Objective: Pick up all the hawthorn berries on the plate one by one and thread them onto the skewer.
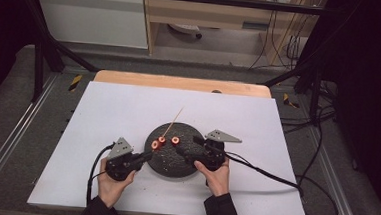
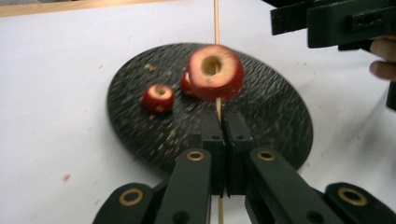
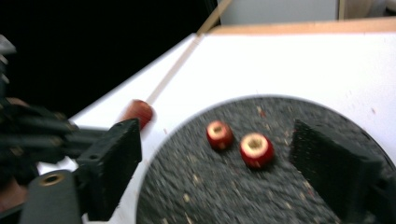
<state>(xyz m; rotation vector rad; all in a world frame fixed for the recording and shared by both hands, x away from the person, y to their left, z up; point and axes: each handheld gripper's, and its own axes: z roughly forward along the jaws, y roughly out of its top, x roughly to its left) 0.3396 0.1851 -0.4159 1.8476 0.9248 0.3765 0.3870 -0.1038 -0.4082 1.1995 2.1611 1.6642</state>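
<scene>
Threading fruit onto a skewer (image 2: pixel 216 21) looks to be the job, and it is partly done. The left tongs (image 2: pixel 223 122) are clamped shut on the near end of the stick, which slants away over the round black board (image 1: pixel 167 162) toward the far side of the counter (image 1: pixel 128 108). One cored red piece (image 2: pixel 215 72) already sits on the stick, just beyond the jaw tips. In the left gripper view another red bit shows right behind it, but whether that one is on the stick or lying on the board I cannot tell. The right tongs (image 3: pixel 224 172) stand open with nothing between them, hovering over the board's right side, and two loose pieces (image 3: pixel 256 150) lie on the board just ahead of them. By my reckoning those loose pieces remain to be picked up and pushed on.
</scene>
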